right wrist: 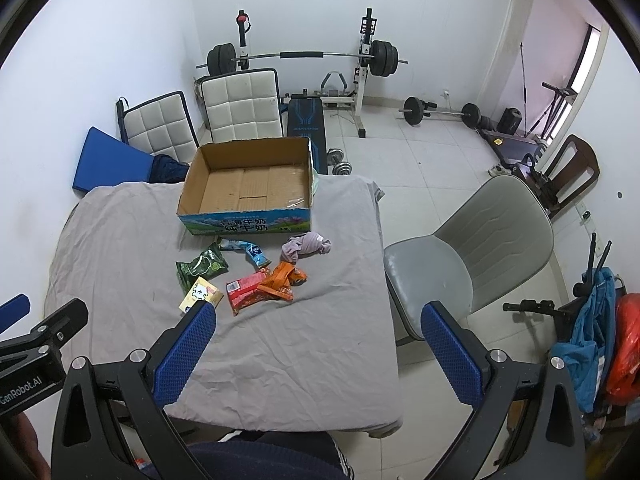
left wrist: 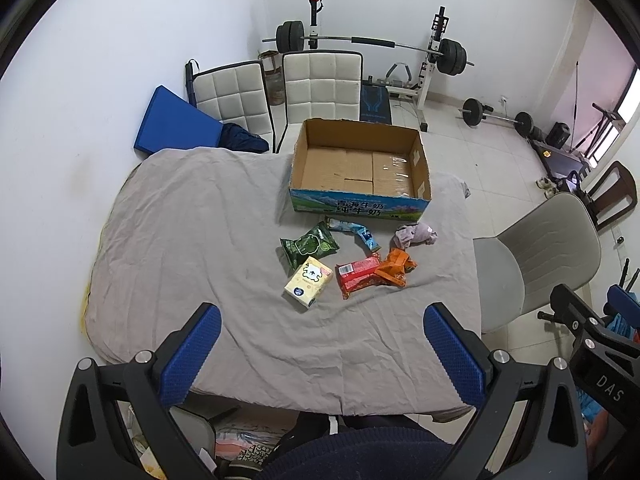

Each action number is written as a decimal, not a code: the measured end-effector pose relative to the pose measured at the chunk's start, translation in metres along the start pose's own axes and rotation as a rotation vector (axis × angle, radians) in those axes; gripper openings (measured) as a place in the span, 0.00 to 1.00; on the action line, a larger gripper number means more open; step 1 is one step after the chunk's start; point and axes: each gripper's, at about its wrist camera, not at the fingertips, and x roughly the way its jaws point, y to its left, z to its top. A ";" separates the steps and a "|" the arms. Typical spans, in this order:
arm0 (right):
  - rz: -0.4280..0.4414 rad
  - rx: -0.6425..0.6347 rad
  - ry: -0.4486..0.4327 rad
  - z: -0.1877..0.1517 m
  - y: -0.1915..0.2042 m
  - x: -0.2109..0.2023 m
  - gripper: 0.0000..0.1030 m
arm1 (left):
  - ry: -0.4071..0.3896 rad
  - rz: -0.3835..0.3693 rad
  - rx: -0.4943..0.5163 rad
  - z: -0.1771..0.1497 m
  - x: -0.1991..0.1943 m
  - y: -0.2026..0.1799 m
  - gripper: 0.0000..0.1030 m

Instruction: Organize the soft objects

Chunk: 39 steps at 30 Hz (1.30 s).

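Packets all light, soft, crinkly; six lie clustered on grey sheet (left wrist: 180,240) well ahead of both finger pairs, short of cardboard box (left wrist: 360,168), which sits empty

Left gripper (left wrist: 322,354) fingers wide apart, holding nothing; right gripper (right wrist: 318,350) same

Tissue pack (left wrist: 309,282) nearest, squashy, pinch across narrow sides; red packet (left wrist: 358,276) slippery film, grip mid-body; cloth wad (left wrist: 414,235) limp, bunch from top

Box front reads 青海牛奶 纯牛奶; gripper bodies marked DAS, GenRobot.AI

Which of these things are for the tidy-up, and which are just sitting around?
For the job: cardboard box, green packet, yellow tissue pack, red packet, orange wrapper, blue pouch, crumpled cloth.

Just lying about: barbell rack, grey chair, white chairs, blue mat.
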 end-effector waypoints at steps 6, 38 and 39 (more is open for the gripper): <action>0.005 0.002 -0.007 0.000 -0.002 -0.001 1.00 | -0.004 0.002 -0.001 -0.001 -0.001 -0.002 1.00; 0.284 0.236 0.561 0.000 0.005 0.331 1.00 | 0.245 0.212 -0.097 0.031 0.196 0.033 1.00; 0.262 0.241 0.581 -0.005 0.009 0.352 1.00 | 0.293 0.212 -0.111 0.026 0.218 0.038 1.00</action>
